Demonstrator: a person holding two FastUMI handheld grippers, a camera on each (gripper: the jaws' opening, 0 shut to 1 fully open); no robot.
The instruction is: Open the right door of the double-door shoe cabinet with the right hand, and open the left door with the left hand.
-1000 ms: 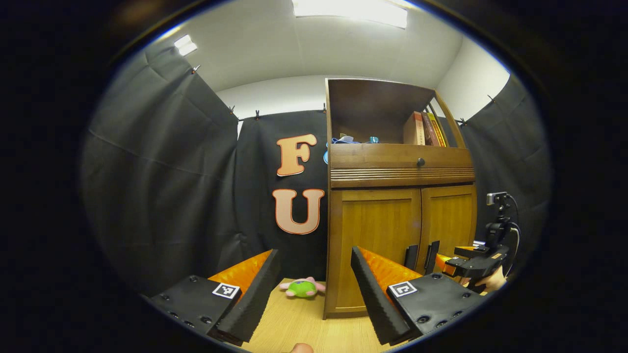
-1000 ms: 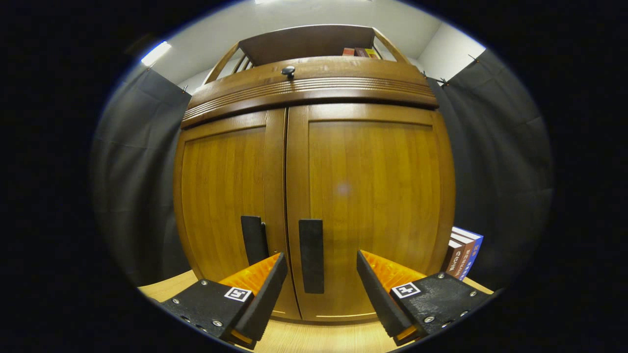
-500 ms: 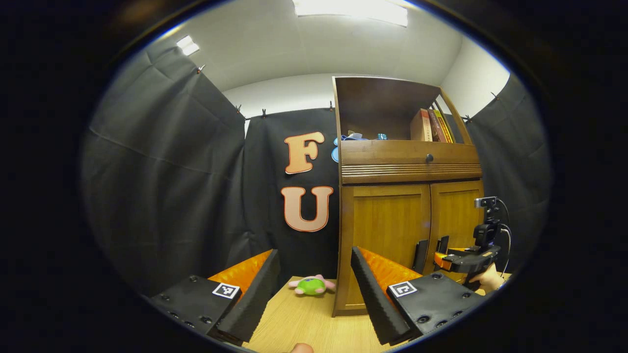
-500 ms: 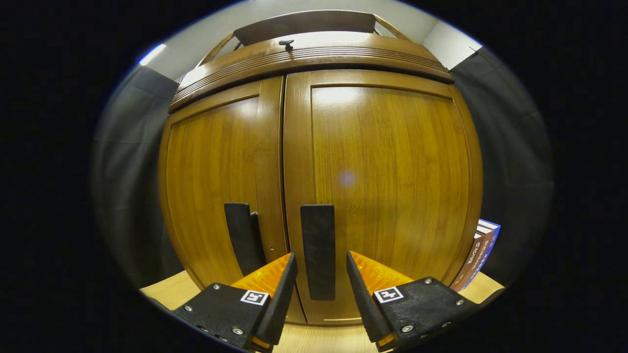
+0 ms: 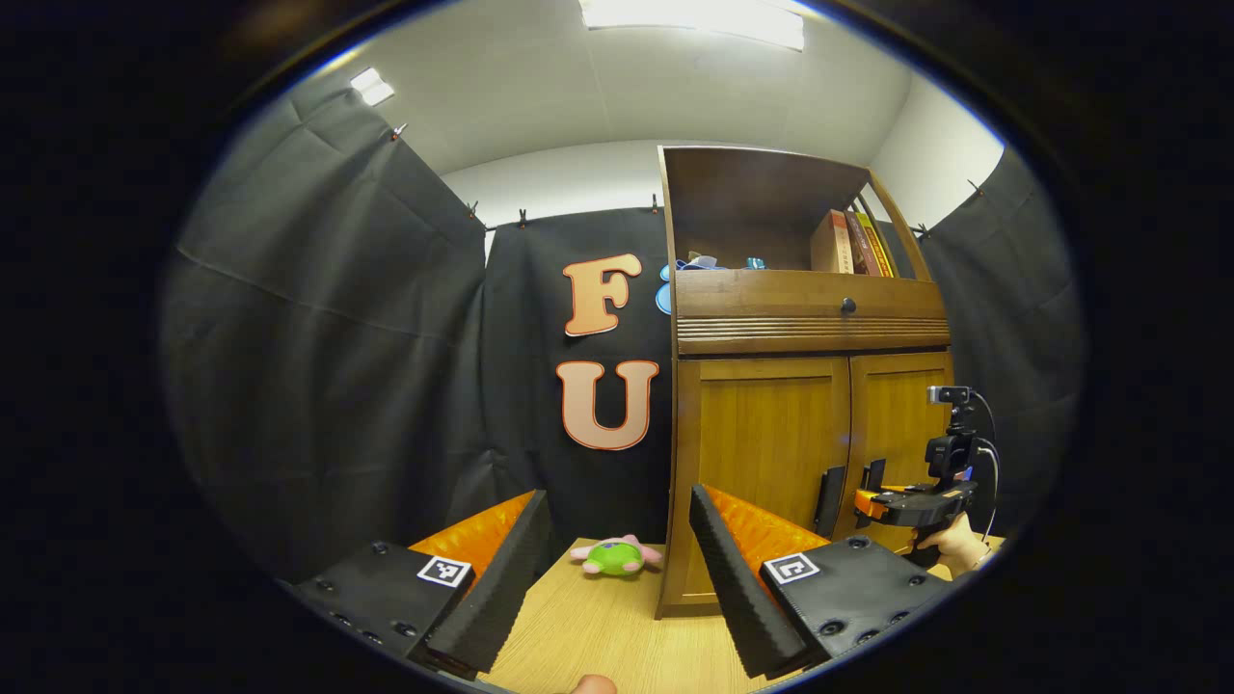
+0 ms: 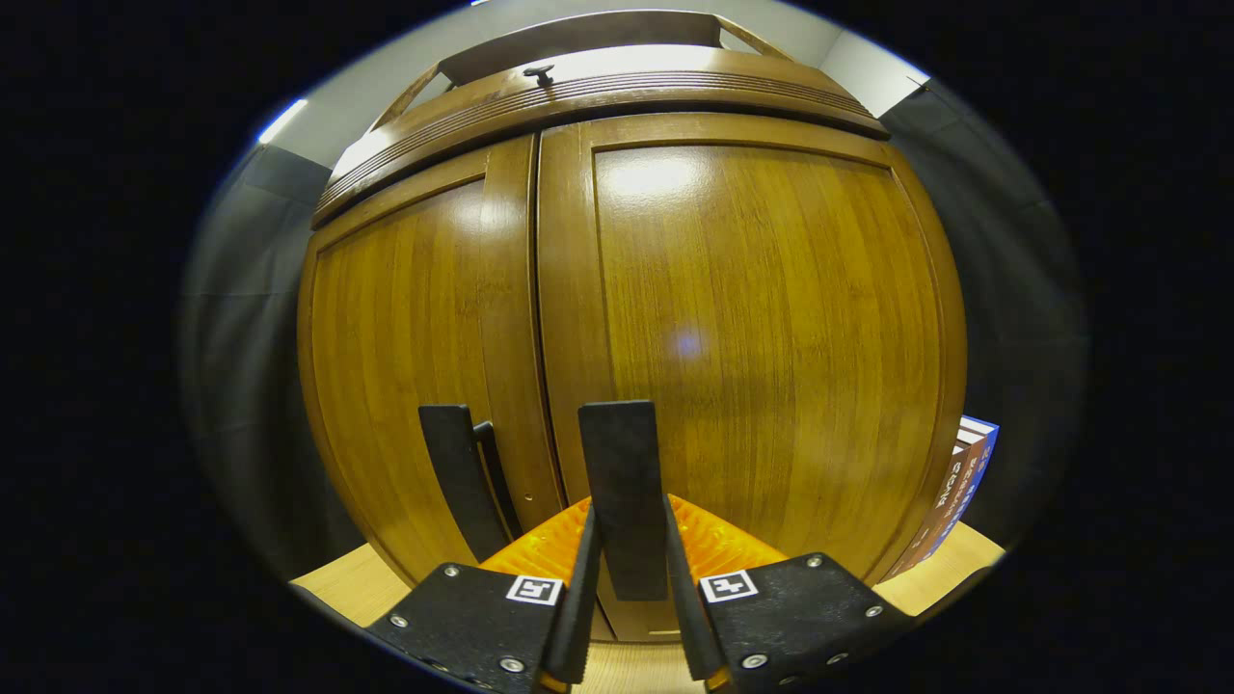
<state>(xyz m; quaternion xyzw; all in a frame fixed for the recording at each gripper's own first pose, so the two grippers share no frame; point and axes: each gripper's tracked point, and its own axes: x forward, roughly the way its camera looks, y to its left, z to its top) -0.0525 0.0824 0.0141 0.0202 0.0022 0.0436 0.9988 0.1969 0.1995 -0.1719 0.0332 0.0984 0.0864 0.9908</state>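
The wooden shoe cabinet (image 6: 771, 318) has both doors closed. My right gripper (image 6: 627, 578) is shut on the black vertical handle of the right door (image 6: 622, 472), one finger pressing each side. The left door's handle (image 6: 448, 472) stands free just to its left. In the left gripper view the cabinet (image 5: 762, 434) is ahead to the right. There the right gripper (image 5: 872, 501), held by a hand (image 5: 950, 545), sits at the door handles. My left gripper (image 5: 615, 501) hangs open over the table, well short of the cabinet, holding nothing.
A green plush toy (image 5: 615, 556) lies on the wooden table (image 5: 598, 627) left of the cabinet's base. Books (image 6: 954, 487) stand beside the cabinet's right side. More books (image 5: 853, 243) fill the open top shelf above a drawer with a knob (image 5: 847, 306).
My right gripper has moved in and shut on the right door's handle. The left gripper has stayed open and drifted slightly, so the cabinet sits further right in its view.
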